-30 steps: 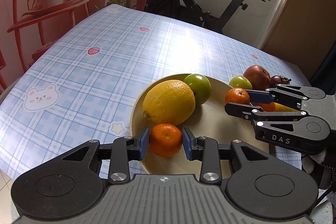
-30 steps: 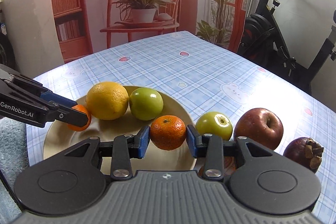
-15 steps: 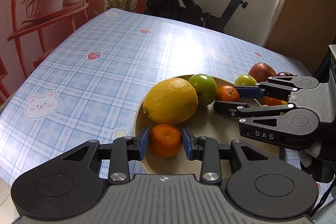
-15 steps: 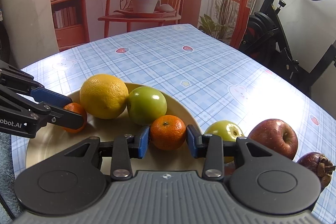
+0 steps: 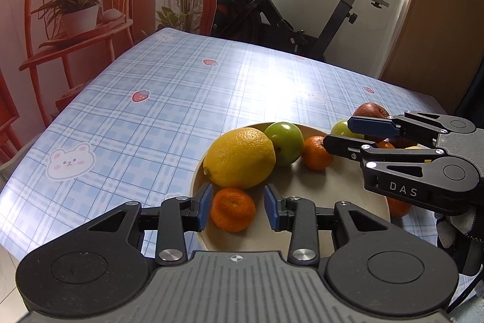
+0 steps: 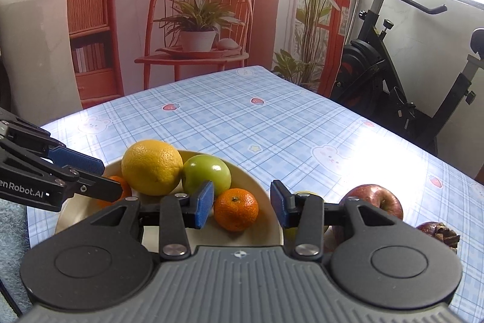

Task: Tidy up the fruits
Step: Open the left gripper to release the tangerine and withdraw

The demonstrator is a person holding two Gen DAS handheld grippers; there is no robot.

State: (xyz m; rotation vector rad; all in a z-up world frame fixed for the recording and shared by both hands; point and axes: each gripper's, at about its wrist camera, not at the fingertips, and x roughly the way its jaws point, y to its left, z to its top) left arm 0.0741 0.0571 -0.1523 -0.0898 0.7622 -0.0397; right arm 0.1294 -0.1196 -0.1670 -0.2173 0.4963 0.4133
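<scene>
A beige plate (image 5: 320, 196) holds a large yellow citrus (image 5: 240, 161), a green apple (image 5: 284, 143) and two mandarins. My left gripper (image 5: 237, 209) straddles the near mandarin (image 5: 233, 209). Its jaws are opening, with a gap at the right pad, so it is open. My right gripper (image 6: 241, 204) straddles the other mandarin (image 6: 236, 209), which rests on the plate (image 6: 263, 232). Those jaws are opening too, and a clear gap shows at the right pad. The right gripper (image 5: 337, 131) also appears in the left wrist view, beside that mandarin (image 5: 316, 152).
Off the plate to the right lie a red apple (image 6: 375, 200), a mangosteen (image 6: 438, 232), a second green apple (image 5: 340, 127) and another orange (image 5: 397, 206) under the right gripper. The blue checked tablecloth (image 5: 187, 111) stretches beyond. An exercise bike (image 5: 272, 14) and a plant chair stand behind.
Both grippers' pads have spread away from their mandarins, which now sit on the plate. The right gripper has pulled back a little from its mandarin.
</scene>
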